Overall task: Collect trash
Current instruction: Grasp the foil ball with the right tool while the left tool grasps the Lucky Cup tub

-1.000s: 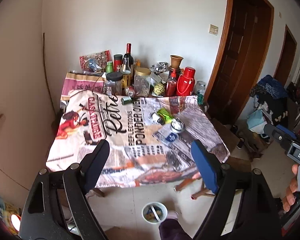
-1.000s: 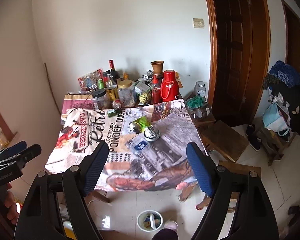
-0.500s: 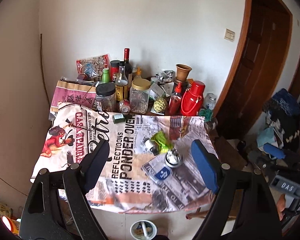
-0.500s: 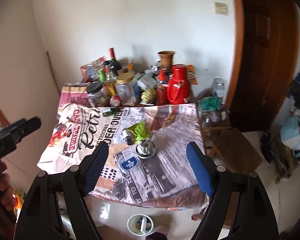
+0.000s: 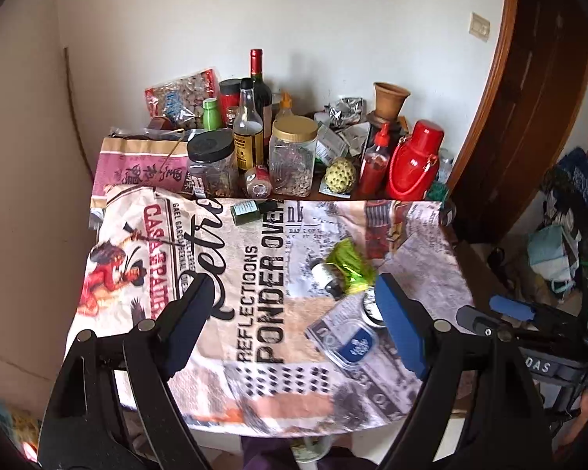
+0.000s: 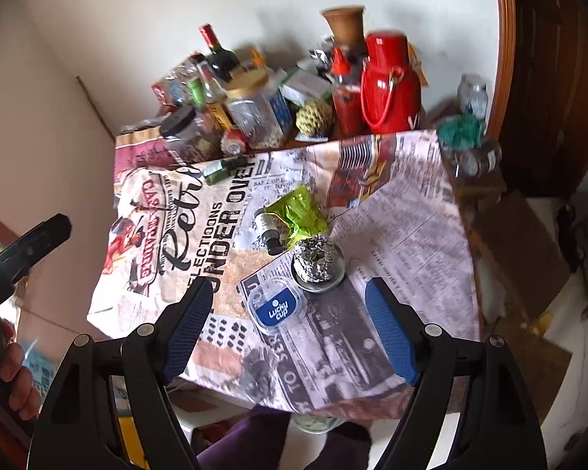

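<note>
On the printed tablecloth lies trash: a crumpled green wrapper, a small dark bottle, a foil ball on a round lid and a clear blue-label "Lucky cup" lid. The wrapper and blue lid also show in the left wrist view. My right gripper is open and empty, just above the blue lid. My left gripper is open and empty over the cloth's middle. A small green bottle lies further back.
Jars, bottles, a red thermos, a clay pot and packets crowd the table's back. A wooden door stands to the right. A small bin sits on the floor under the near edge.
Both grippers have moved forward and lower toward the table; the trash items now appear larger and closer. Both stay open.
</note>
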A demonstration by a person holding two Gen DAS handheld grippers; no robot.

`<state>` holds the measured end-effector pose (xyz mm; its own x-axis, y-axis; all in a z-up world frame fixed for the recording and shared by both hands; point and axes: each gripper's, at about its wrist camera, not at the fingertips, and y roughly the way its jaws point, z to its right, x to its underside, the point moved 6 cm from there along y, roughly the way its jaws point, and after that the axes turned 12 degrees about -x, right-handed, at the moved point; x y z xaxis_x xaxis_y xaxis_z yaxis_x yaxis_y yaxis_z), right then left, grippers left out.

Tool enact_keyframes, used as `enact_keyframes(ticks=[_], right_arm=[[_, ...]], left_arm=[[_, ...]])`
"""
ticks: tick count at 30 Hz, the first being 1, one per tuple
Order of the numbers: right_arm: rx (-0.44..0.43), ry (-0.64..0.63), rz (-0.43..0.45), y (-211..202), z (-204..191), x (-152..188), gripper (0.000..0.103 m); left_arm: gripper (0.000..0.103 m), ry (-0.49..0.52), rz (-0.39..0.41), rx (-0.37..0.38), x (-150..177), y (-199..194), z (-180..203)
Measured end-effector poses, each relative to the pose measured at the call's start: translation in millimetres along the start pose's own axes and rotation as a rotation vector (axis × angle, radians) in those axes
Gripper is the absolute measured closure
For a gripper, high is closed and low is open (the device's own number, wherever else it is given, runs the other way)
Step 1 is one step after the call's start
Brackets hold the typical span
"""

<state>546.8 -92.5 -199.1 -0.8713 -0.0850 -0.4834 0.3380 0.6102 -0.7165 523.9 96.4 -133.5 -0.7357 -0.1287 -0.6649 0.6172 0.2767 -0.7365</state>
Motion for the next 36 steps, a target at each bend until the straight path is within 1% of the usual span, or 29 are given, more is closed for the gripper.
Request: enact_keyframes(ticks=[4, 8, 9, 10, 12, 16, 19, 21, 23, 24, 25, 29, 32, 36], right_arm=[[0.036, 0.08, -0.015, 33.8, 9.6, -3.0, 0.026], [0.061, 0.181, -0.047, 72.9, 23.3, 0.0, 0.026], [0.067, 0.202, -0.056, 83.7, 27.4, 0.8, 0.028], [0.074, 0.223, -0.066, 94.4, 32.2, 1.4, 0.034], [0.078, 0.251, -0.084, 109.2, 39.6, 1.7, 0.038], [0.109, 0.284, -0.106, 132.5, 53.4, 1.0, 0.038], [0.139, 0.29, -0.137, 145.9, 62.6, 1.7, 0.038], [0.145, 0.288, -0.145, 149.6, 64.8, 3.3, 0.038], [0.152, 0.285, -0.158, 153.9, 66.4, 6.0, 0.044], [0.152, 0.284, -0.165, 155.2, 67.0, 7.8, 0.05], [0.148, 0.285, -0.173, 157.6, 67.5, 8.7, 0.05], [0.141, 0.269, -0.16, 154.1, 66.8, 8.1, 0.052], [0.126, 0.248, -0.133, 142.0, 61.1, 2.0, 0.052], [0.115, 0.245, -0.067, 109.8, 60.8, -9.2, 0.052]], left_arm=[[0.02, 0.06, -0.037, 0.023, -10.6, 37.2, -11.3], [0.02, 0.09, -0.081, 0.052, -13.6, 72.8, -19.5], [0.02, 0.099, -0.099, 0.062, -12.5, 82.9, -20.3], [0.02, 0.108, -0.111, 0.066, -11.0, 90.5, -20.7], [0.02, 0.131, -0.138, 0.069, -6.0, 109.2, -20.0], [0.02, 0.152, -0.194, 0.104, 7.5, 137.4, -14.9], [0.02, 0.167, -0.221, 0.12, 15.7, 149.3, -9.7], [0.02, 0.178, -0.242, 0.132, 23.1, 156.6, -5.3], [0.02, 0.181, -0.257, 0.14, 27.0, 160.5, -2.1], [0.02, 0.183, -0.27, 0.149, 31.0, 162.3, 1.0], [0.02, 0.186, -0.28, 0.157, 33.8, 163.8, 4.1], [0.02, 0.205, -0.309, 0.185, 45.3, 164.5, 19.5], [0.02, 0.235, -0.337, 0.224, 56.3, 163.2, 37.3], [0.02, 0.271, -0.361, 0.274, 70.3, 164.5, 63.6]])
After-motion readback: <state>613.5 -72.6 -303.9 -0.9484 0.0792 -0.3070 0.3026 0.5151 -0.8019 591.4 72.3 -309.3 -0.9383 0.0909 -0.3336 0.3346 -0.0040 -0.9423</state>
